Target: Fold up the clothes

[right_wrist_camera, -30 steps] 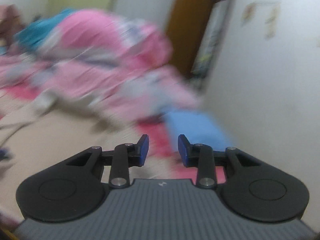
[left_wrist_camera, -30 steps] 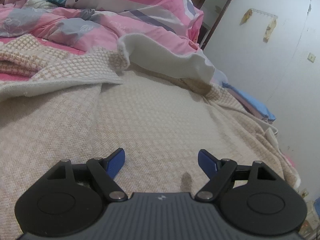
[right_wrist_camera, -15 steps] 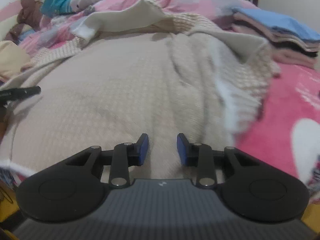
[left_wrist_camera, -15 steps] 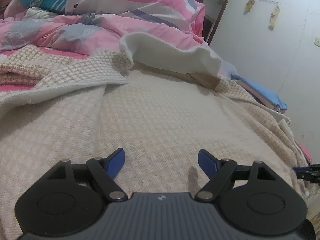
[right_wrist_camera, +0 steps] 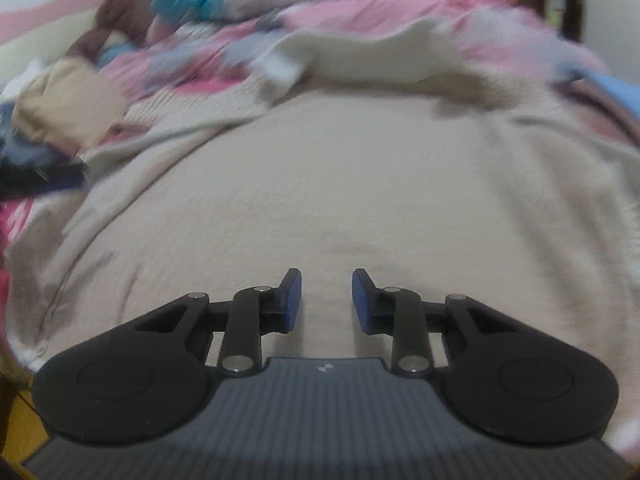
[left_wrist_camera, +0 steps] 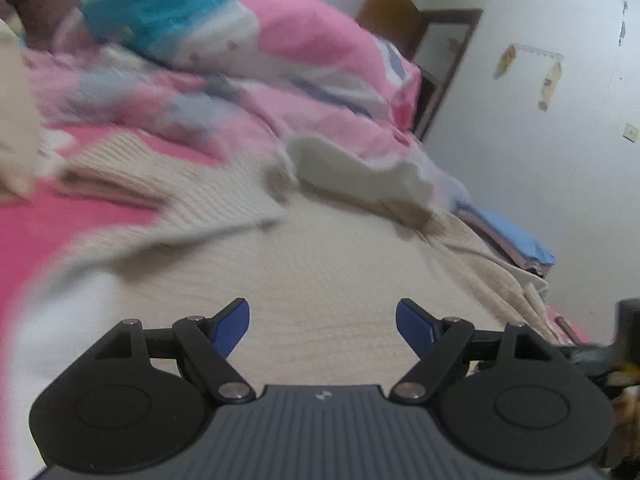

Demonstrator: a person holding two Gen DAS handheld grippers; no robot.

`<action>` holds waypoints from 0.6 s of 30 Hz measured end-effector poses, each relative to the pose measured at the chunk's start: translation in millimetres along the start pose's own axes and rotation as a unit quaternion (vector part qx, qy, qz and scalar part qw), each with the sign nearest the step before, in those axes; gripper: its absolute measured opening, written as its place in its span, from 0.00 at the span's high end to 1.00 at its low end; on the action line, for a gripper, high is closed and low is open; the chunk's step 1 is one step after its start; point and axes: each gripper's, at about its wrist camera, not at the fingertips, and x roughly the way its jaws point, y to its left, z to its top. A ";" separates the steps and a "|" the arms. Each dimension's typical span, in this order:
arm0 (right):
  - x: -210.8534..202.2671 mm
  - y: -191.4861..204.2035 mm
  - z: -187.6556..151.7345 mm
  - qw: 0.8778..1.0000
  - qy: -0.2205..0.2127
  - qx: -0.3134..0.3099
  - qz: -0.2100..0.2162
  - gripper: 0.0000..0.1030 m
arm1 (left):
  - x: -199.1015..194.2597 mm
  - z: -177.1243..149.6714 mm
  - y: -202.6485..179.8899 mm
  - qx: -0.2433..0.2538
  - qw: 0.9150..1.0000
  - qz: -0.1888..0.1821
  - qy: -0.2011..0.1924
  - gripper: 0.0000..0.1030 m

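In the left wrist view, the left gripper (left_wrist_camera: 322,314) hangs above a beige knitted garment (left_wrist_camera: 340,264) that lies spread flat over the bed. Its 2 blue pads (left_wrist_camera: 232,328) stand wide apart and nothing is between them, so it is released. At the far edge of the garment a part is turned over and shows a white inner side (left_wrist_camera: 360,168). Behind it lies a crumpled pink quilt (left_wrist_camera: 304,64) with a teal patch (left_wrist_camera: 160,12). To the right, near the white wall (left_wrist_camera: 540,152), there is a stack of folded clothes with a light blue piece (left_wrist_camera: 516,240) on top. A brown door (left_wrist_camera: 394,20) is in the far corner. The left part of this picture is blurred. No basket or box is visible; the clothes rest directly on the bed.

In the right wrist view, the right gripper (right_wrist_camera: 326,300) also points at the same beige garment (right_wrist_camera: 340,184), which fills the middle of the picture. Its jaws leave only a narrow gap and have just been opening a little; no cloth is between the pads (right_wrist_camera: 362,300), so it holds nothing. On the left side lies a tan cloth (right_wrist_camera: 68,100) beside a dark item (right_wrist_camera: 36,168) that is too blurred to name. The pink quilt (right_wrist_camera: 380,12) is behind.
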 end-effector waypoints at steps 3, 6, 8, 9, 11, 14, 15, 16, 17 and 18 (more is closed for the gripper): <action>11.8 18.4 -11.5 1.000 0.009 -0.002 -0.008 0.61 | -48.8 2.1 19.9 0.002 0.999 0.038 -0.022 0.18; 4.6 34.5 -9.2 0.999 0.018 0.006 0.039 0.56 | -82.7 -4.6 48.5 -0.013 0.996 0.080 -0.024 0.17; 1.0 42.7 -5.8 0.995 0.021 0.028 0.093 0.56 | -89.2 -11.3 63.3 -0.034 0.995 0.098 -0.014 0.17; 1.3 48.6 -2.8 0.992 0.021 0.036 0.115 0.56 | -90.2 -14.7 69.9 -0.046 0.993 0.106 -0.009 0.17; 4.2 65.4 -1.1 0.989 0.017 0.039 0.142 0.55 | -90.6 -21.1 80.5 -0.068 0.991 0.111 -0.002 0.17; 14.4 83.4 2.2 0.984 0.021 0.058 0.168 0.54 | -84.4 -29.0 90.3 -0.087 0.990 0.108 0.006 0.17; 17.9 87.5 3.1 0.981 0.024 0.068 0.180 0.54 | -81.2 -31.3 93.9 -0.093 0.990 0.107 0.009 0.17; 21.4 91.3 3.9 0.979 0.027 0.077 0.189 0.54 | -77.5 -34.0 98.7 -0.106 0.988 0.108 0.012 0.20; 24.6 94.3 4.5 0.978 0.030 0.082 0.192 0.54 | -73.9 -36.5 103.6 -0.119 0.987 0.108 0.014 0.22; 27.2 96.8 4.8 0.977 0.033 0.086 0.193 0.53 | -71.5 -38.1 108.6 -0.133 0.985 0.106 0.013 0.31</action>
